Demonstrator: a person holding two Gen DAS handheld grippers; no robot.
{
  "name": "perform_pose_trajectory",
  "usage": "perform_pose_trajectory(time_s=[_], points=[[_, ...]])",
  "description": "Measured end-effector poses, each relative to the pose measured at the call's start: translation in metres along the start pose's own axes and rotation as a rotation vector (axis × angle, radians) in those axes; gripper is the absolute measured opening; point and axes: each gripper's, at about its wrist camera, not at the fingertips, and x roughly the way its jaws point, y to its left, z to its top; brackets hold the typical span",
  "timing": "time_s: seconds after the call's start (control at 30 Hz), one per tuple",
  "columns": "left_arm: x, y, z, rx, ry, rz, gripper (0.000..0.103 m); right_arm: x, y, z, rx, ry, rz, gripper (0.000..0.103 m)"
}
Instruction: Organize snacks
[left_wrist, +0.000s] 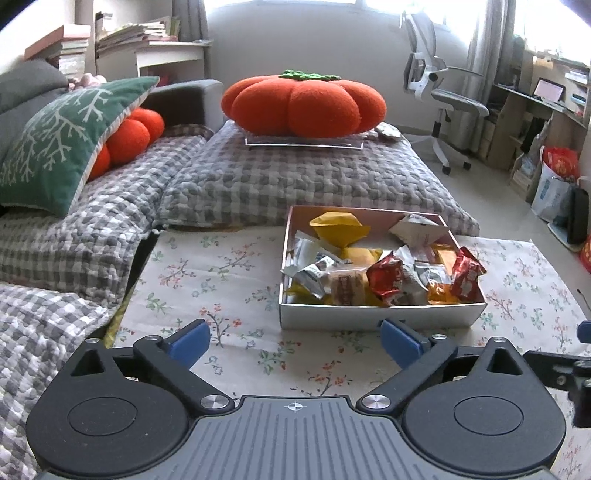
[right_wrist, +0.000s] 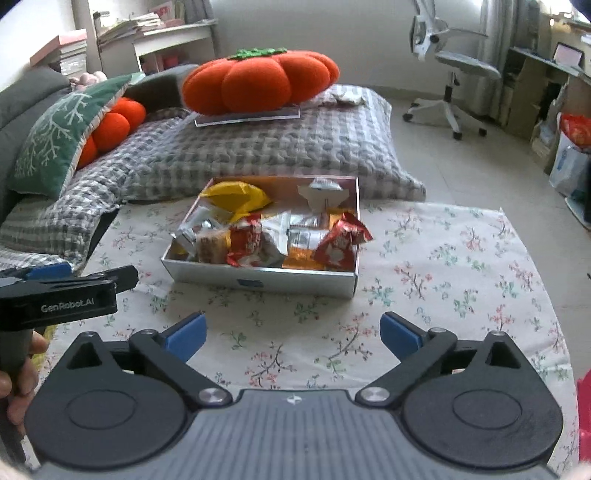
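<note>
Tongs come nearest: the left tongs and right tongs both stand spread wide, holding nothing, above the floral cloth on the table. Just beyond them sits the white box, filled with wrapped snacks; a red packet leans over its right rim. Farther off, an orange pumpkin cushion rests on the checked sofa.

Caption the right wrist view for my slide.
Open right gripper faces a snack box on a floral tablecloth.
</note>
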Motion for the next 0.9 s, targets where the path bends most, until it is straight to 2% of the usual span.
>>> perform_pose_trajectory(time_s=[0.1,0.5,0.9], points=[[-0.002,-0.004,-0.002,0.005,-0.003,0.013,0.101,0.003,0.000,0.000,0.000,0.013,0.013,0.102],[-0.002,-0.009,-0.005,0.002,0.022,0.022,0.103,0.009,-0.003,-0.001,-0.003,0.028,-0.034,0.102],[-0.001,-0.009,-0.005,0.003,0.025,0.025,0.103,0.012,-0.002,-0.001,0.002,0.050,-0.018,0.102]])
